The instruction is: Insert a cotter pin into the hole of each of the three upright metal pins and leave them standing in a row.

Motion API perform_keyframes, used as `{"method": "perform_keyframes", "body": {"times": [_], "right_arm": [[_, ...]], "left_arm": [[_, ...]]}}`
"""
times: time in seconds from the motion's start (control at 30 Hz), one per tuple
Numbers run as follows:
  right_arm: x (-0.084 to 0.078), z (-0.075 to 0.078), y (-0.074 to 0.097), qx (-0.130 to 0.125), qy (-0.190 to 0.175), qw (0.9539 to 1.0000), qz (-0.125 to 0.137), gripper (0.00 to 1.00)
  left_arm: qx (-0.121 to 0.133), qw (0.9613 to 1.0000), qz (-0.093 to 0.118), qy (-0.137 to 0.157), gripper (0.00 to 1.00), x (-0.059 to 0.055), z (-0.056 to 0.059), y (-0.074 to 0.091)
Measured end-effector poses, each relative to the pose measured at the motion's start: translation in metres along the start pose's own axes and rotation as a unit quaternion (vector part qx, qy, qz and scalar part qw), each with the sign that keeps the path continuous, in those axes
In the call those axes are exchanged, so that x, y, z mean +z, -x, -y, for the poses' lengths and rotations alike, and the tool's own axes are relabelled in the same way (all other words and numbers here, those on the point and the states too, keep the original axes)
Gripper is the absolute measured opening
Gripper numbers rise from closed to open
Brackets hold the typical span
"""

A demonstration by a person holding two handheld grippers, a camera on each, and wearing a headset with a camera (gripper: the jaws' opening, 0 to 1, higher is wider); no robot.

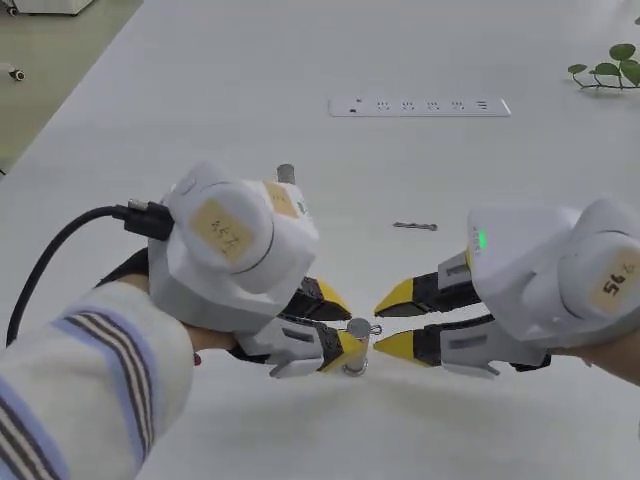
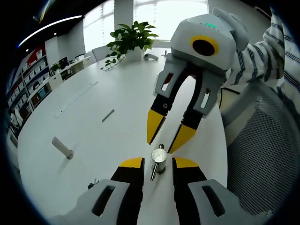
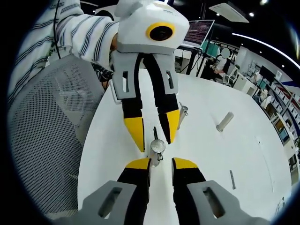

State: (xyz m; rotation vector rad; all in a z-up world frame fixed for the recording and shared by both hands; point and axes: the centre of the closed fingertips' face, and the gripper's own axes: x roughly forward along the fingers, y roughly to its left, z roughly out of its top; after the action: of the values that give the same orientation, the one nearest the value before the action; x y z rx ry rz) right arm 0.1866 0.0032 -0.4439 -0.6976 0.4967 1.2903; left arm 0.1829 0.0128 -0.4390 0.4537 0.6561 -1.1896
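Cotter pin (image 1: 415, 226) lying loose, power strip (image 1: 420, 107) beyond, plant (image 1: 608, 70)

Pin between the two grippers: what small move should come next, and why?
Probably draw the right gripper back. The cotter seems already through the pin, loop against its side. The right gripper and the left gripper both stand open, and a loose cotter waits on the table.

Three metal pins (image 3: 157, 146), one power strip (image 1: 420, 106), one plant (image 1: 610, 68)
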Motion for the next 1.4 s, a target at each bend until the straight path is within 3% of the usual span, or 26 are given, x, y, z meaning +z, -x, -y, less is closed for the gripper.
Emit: {"method": "perform_keyframes", "body": {"times": [0.1, 0.17, 0.33, 0.57, 0.73, 0.97, 1.23, 1.4], "right_arm": [[-0.001, -0.001, 0.0, 0.0, -0.01, 0.9999, 0.003, 0.16], [0.0, -0.002, 0.0, 0.001, -0.019, 0.9998, 0.008, 0.17], [0.0, -0.005, -0.001, 0.004, -0.036, 0.9991, 0.023, 0.19], [0.001, -0.009, -0.003, 0.01, -0.077, 0.996, 0.046, 0.22], [0.002, -0.008, -0.005, 0.01, -0.101, 0.9929, 0.063, 0.22], [0.004, -0.009, -0.009, 0.015, -0.12, 0.9897, 0.076, 0.22], [0.003, -0.009, -0.015, 0.018, -0.138, 0.9873, 0.077, 0.25], [0.005, -0.011, -0.018, 0.022, -0.146, 0.9857, 0.082, 0.27]], "left_arm": [[0.001, 1.0, 0.005, -0.001, 0.26, -0.001, 0.003, 0.005], [0.006, 0.9997, 0.019, -0.01, 0.25, 0.0, 0.004, 0.009], [0.037, 0.9987, 0.031, -0.017, 0.41, -0.007, 0.007, 0.02], [0.05, 0.9964, 0.055, 0.042, 0.54, -0.02, 0.015, 0.036], [0.072, 0.9891, 0.097, 0.085, 0.62, -0.017, 0.016, 0.05], [0.074, 0.9815, 0.118, 0.131, 0.81, -0.025, 0.026, 0.057], [0.09, 0.9758, 0.128, 0.152, 0.97, -0.029, 0.029, 0.062], [0.104, 0.9729, 0.133, 0.159, 0.99, -0.03, 0.027, 0.067]]}}
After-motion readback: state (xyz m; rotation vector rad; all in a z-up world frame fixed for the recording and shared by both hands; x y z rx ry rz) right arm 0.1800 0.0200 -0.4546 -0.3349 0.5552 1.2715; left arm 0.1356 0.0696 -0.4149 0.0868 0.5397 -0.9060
